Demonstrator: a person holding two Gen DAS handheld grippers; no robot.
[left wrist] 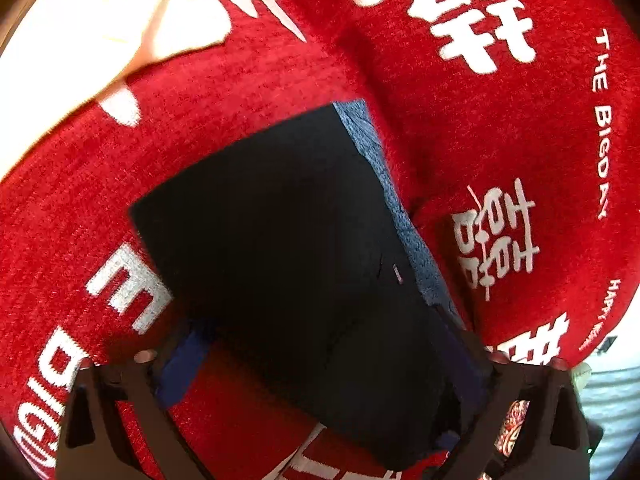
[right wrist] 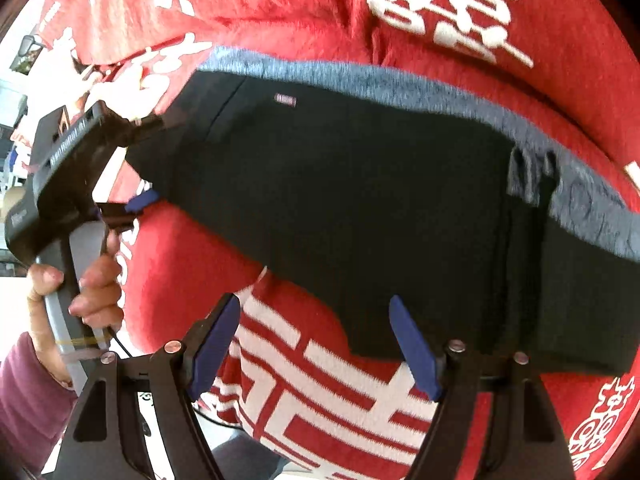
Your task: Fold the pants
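Blue-padded jaws of the right gripper point(right wrist: 316, 344) are standing spread, gripping nothing; the left gripper point(left wrist: 320, 364) is also spread, straddling the folded black pants with grey lining point(left wrist: 288, 248), seemingly unpinched, on the red woven blanket with white characters point(left wrist: 460, 120); folding is looking nearly finished.

Surface: a red blanket point(left wrist: 248, 92) with large white characters and the English line "THE BIGDAY" covers nearly all of both views; it is creased and rumpled, not flat. What lies under the blanket cannot be told. Beyond the blanket's upper left edge in the left wrist view lies a cream cloth point(left wrist: 92, 28), brightly lit. Past the blanket's lower right edge, a pale striped surface point(left wrist: 612, 404) shows. In the right wrist view, left of the blanket, a bright white area point(right wrist: 12, 304) is overexposed. Light is strong.
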